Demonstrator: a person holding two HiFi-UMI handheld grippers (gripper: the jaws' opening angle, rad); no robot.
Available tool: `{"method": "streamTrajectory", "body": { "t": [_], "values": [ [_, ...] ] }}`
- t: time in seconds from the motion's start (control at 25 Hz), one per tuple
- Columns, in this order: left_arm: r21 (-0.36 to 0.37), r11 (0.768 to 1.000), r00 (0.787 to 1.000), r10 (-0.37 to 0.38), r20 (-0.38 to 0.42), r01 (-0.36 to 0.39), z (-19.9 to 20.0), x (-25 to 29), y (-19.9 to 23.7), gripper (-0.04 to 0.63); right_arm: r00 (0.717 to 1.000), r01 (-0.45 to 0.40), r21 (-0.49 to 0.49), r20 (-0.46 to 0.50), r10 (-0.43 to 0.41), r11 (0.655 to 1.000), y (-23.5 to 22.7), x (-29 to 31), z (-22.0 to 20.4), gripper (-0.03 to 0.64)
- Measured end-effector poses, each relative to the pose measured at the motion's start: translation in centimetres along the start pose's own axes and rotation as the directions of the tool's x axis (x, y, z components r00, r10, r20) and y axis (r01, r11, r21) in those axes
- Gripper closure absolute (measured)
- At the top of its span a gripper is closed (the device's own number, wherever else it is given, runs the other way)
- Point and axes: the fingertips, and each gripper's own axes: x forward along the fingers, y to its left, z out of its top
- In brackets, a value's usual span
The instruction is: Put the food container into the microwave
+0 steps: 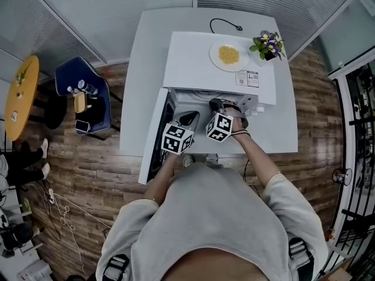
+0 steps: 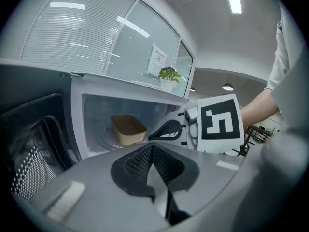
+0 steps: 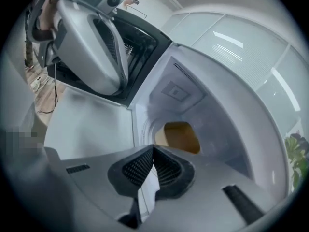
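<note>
Head view, microwave point(image 1: 199, 63): one smooth white box on one white table point(image 1: 146, 69), with its door point(image 1: 153, 134) open.
Head view, top: one round white plate point(image 1: 214, 54) of yellow food and one small flower pot point(image 1: 268, 44).
Head view, claws: two, left gripper point(image 1: 188, 119) and right gripper point(image 1: 217, 105), at the opening.
Left gripper view, food container point(image 2: 128, 129): one tan box with rounded corners, inside the microwave on a round tray point(image 2: 107, 140).
Left gripper view, left gripper point(image 2: 153, 149): bumpy black pads pressed together, holding nothing.
Right gripper view, food container point(image 3: 181, 137): inside, apart from the claw.
Right gripper view, right gripper point(image 3: 153, 151): pads pressed together, holding nothing.
</note>
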Motion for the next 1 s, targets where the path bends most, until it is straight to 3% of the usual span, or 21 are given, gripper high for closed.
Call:
{"method": "streamTrajectory", "body": {
  "t": [0.2, 0.36, 0.68, 1.0],
  "values": [
    [0.007, 1.000, 1.000, -0.004, -0.004, 0.004, 0.1, 0.3, -0.3, 0.584, 0.999, -0.010, 0.126, 0.041, 0.005, 0.992, -0.2, -1.3, 0.0, 0.603],
    [0.014, 1.000, 1.000, -0.007, -0.003, 0.007, 0.4, 0.4, -0.4, 0.584, 0.997, -0.022, 0.262, 0.083, 0.000, 0.965, -0.7, -2.5, 0.0, 0.603],
    [0.027, 1.000, 1.000, -0.012, -0.003, 0.013, 0.7, 1.0, -0.7, 0.584, 0.984, -0.059, 0.507, 0.175, -0.036, 0.860, -1.9, -5.0, -1.3, 0.603],
    [0.033, 0.999, 1.000, -0.019, -0.004, 0.019, 1.0, 1.4, -1.1, 0.584, 0.966, -0.032, 0.691, 0.206, -0.154, 0.722, -3.1, -8.1, -4.0, 0.603]
  ]
}}
